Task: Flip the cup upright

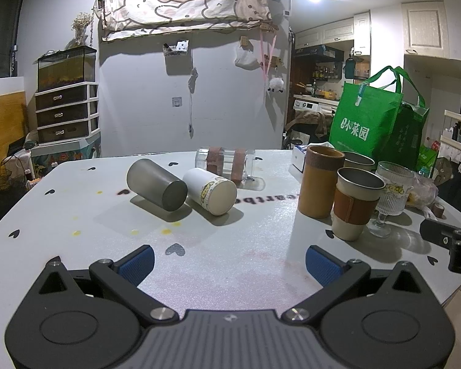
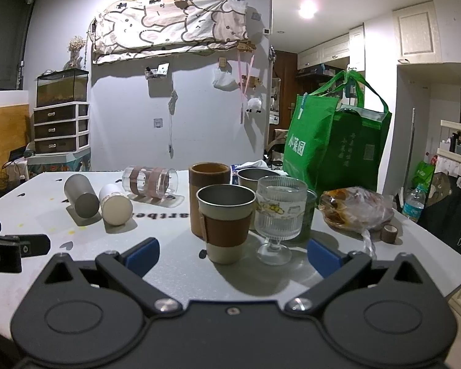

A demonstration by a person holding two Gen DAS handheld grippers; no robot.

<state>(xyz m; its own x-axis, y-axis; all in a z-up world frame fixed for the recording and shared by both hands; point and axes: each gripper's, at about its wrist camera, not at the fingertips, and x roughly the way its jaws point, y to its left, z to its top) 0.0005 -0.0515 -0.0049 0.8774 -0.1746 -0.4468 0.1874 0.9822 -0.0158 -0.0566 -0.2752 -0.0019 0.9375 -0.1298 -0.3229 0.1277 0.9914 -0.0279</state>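
Three cups lie on their sides on the white table [image 1: 230, 246]: a grey metal cup [image 1: 156, 184] [image 2: 80, 196], a white cup with a cartoon band [image 1: 210, 191] [image 2: 115, 204], and behind them a clear cup with brown bands [image 1: 224, 164] [image 2: 150, 181]. My left gripper [image 1: 229, 264] is open and empty, well in front of the fallen cups. My right gripper [image 2: 233, 253] is open and empty, just in front of an upright cream cup with a brown sleeve [image 2: 226, 223] [image 1: 356, 203].
Upright at the right: a brown cylinder cup [image 1: 321, 181] [image 2: 210, 196], a metal cup [image 2: 256, 178], a ribbed stemmed glass [image 2: 278, 215] [image 1: 390, 196]. A green bag [image 2: 332, 135], a plastic food bag [image 2: 356, 209] and a tape roll [image 2: 390, 233] stand further right.
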